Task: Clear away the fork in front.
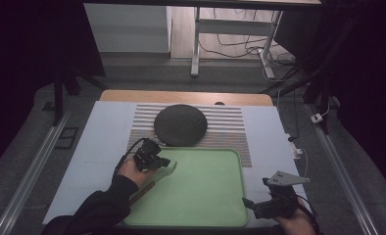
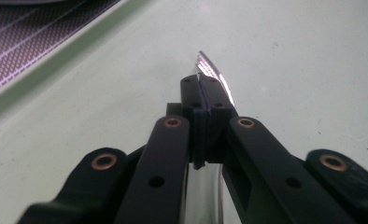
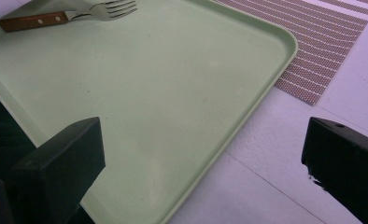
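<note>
Jaws on the left gripper (image 2: 204,100) are clamped together on a fork (image 2: 215,74), with the shiny tines poking out just past the black tips in the left gripper view, right over the pale green tray (image 2: 289,56). From the high view, that left gripper (image 1: 162,161) sits at the tray's far left corner, held in the person's left hand (image 1: 131,171), dark sleeve coming in from the bottom edge. The fork's wooden handle (image 1: 141,192) looks like it angles back toward the person along the tray's left side, though it's pretty dim there. The right gripper view catches the fork (image 3: 65,16) from across the tray: brown handle with two rivets, metal tines, lying up in the far corner. The right gripper (image 1: 250,204) has its jaws spread wide with nothing between them, and it hangs by the tray's near right corner (image 1: 242,215), partly over the white table cover (image 1: 269,132). Beyond the tray is a striped placemat (image 1: 230,127) with a dark round mat or lid (image 1: 180,125) on it, its near edge just beside the tray's far rim.
</note>
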The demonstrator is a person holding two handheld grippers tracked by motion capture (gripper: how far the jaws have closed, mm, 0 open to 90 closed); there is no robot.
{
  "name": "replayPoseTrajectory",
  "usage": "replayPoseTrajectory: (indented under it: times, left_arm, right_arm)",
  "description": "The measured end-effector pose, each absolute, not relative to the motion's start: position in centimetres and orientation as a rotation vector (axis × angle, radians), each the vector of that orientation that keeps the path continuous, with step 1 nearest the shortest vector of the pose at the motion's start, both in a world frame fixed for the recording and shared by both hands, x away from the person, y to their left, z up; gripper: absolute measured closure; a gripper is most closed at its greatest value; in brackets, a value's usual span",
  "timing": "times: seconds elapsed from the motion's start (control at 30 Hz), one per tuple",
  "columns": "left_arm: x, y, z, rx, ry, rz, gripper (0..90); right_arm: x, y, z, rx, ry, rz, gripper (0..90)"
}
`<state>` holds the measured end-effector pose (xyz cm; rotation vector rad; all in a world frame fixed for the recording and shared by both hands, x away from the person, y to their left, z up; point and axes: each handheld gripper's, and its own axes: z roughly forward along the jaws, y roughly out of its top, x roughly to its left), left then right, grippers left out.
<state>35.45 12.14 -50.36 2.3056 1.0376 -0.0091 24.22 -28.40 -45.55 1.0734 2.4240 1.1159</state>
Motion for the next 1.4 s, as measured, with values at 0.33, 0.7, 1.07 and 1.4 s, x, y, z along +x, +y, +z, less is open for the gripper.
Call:
replayPoseTrajectory:
  times: [0.33, 0.7, 1.07, 1.4]
  left_arm:
    - [33.6, 8.9, -50.4, 2.372, 0.902, -0.092, 88.3]
    - [32.7, 6.9, -51.6, 2.442, 0.821, -0.14, 88.3]
    - [34.0, 9.7, -51.6, 2.414, 0.963, -0.028, 88.4]
    - [35.6, 14.1, -51.7, 2.354, 1.141, 0.009, 88.3]
  right_arm:
    - [24.2, -28.4, -45.5, 1.076, 2.424, 1.114, 0.0]
    - [24.2, -28.5, -45.5, 1.081, 2.424, 1.115, 0.0]
    - [24.2, -28.5, -45.5, 1.088, 2.416, 1.122, 0.0]
    - [24.2, -28.5, -45.5, 1.092, 2.418, 1.125, 0.0]
